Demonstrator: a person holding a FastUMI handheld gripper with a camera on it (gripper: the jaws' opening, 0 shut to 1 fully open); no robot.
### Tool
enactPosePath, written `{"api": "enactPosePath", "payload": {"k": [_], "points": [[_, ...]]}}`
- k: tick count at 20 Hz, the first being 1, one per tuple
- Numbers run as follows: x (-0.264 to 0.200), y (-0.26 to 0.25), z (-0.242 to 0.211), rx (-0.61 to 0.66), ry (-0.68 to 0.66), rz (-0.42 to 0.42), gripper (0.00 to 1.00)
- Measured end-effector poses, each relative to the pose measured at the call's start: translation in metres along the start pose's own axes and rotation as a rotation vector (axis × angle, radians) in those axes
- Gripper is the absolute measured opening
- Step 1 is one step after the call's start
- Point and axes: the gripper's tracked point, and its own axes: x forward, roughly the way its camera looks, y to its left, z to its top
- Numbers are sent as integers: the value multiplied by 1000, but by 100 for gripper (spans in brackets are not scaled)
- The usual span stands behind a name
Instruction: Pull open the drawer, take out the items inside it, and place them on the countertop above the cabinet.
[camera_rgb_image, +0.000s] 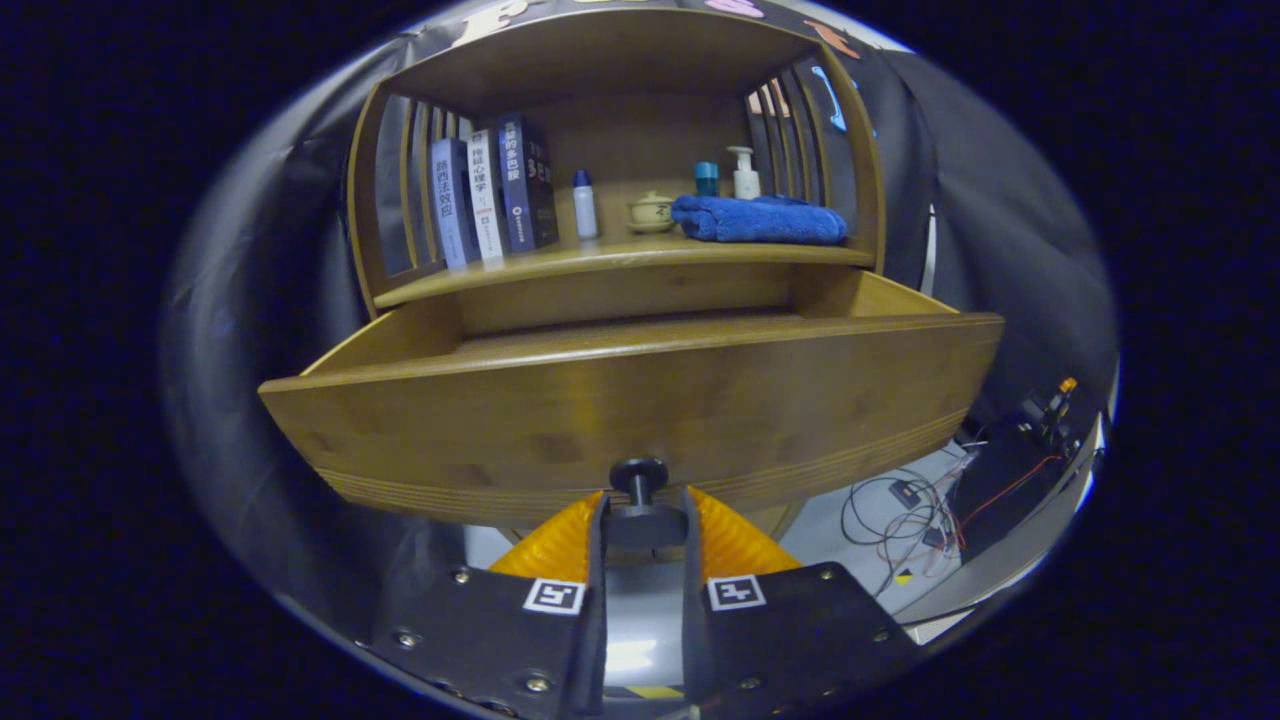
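The gripper (645, 515) clamps the small dark round knob (639, 474) between both fingers. The wooden drawer (640, 400) stands pulled out.

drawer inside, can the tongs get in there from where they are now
Probably not yet. The tongs sit closed on the drawer knob, low against the drawer front, which rises between them and the inside. The drawer is pulled out with its top open, so letting go and coming over the front should work.

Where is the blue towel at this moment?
The blue towel lies folded on the countertop above the open drawer, right of the small lidded cup, before two bottles.
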Motion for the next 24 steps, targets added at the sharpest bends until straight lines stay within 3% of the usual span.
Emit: {"api": "enactPosePath", "payload": {"k": [3,12,15,18,24], "points": [[-19,-6,-12,13,-11,-8,30],[-20,-4,-12,44,-25,14,33],[-24,-3,-1,69,-72,29,46],[-38,1,22,86,-139,48,75],[-56,10,91,39,-231,29,77]]}}
